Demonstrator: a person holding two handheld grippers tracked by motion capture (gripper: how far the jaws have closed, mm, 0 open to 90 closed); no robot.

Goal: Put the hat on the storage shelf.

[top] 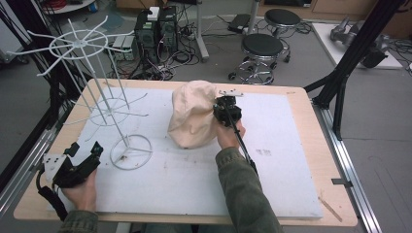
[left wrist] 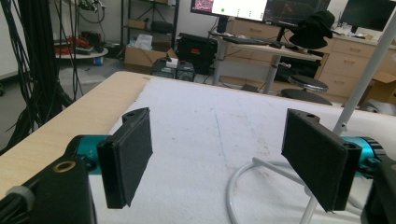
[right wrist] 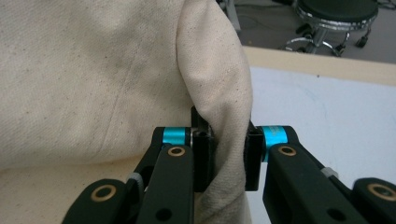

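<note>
One cream hat [top: 192, 114] is pinched by the right gripper [top: 226, 110]. The left gripper [top: 80, 162] stands spread and empty, one white wire rack [top: 104, 104] just beyond it.

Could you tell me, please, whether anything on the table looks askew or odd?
Yes: the white wire hat rack leans towards the table's far left corner instead of standing upright on its ring base. The cream hat is merely bunched where the right gripper pinches it.

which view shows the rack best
The high view: the white wire rack stands whole there, from ring base to spoked top, left of the cream hat. The left gripper view catches just part of its base ring and a slanted pole. The right gripper view looks at hat cloth.
</note>
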